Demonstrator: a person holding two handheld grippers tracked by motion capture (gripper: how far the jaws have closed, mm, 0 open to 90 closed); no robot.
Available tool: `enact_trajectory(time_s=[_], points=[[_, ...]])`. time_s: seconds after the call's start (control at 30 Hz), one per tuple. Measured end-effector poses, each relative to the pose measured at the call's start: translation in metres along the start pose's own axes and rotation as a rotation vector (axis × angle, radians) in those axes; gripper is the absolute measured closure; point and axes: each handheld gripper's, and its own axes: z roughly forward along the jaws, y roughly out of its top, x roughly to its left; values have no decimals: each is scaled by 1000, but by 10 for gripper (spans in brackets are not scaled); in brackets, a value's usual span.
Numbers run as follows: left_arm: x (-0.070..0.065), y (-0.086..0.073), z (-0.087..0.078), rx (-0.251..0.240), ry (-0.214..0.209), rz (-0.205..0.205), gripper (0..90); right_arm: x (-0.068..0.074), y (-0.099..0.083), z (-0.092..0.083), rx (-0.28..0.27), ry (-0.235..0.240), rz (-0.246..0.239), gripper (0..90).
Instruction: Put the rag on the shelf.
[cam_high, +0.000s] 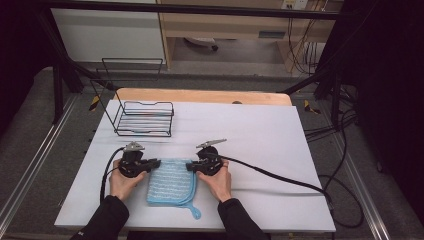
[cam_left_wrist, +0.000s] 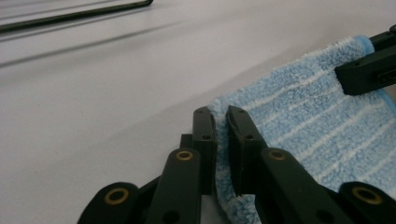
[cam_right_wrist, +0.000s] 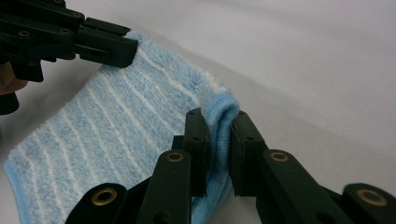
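Item: blue striped microfibre cloth (cam_high: 171, 182), near the worktop's (cam_high: 260, 125) front edge. Your left gripper (cam_high: 156, 163) and right gripper (cam_high: 190, 166) pinch its far corners. Step: grasp made. Next: likely lift both evenly.

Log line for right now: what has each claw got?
left claw: shut on blue cloth far-left corner | right claw: shut on far-right corner | cloth: on white table
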Motion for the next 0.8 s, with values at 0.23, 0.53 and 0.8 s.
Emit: enact_trajectory(time_s=[0.23,0.53,0.8], points=[[-3,4,-19,-68,-17,21,823,7,1,-10,-62,10,-20,795],[-9,11,-38,-144,-24,46,823,15,6,-28,-146,29,-52,796],[-14,17,-50,-192,-23,58,822,22,12,-40,-205,26,-93,797]])
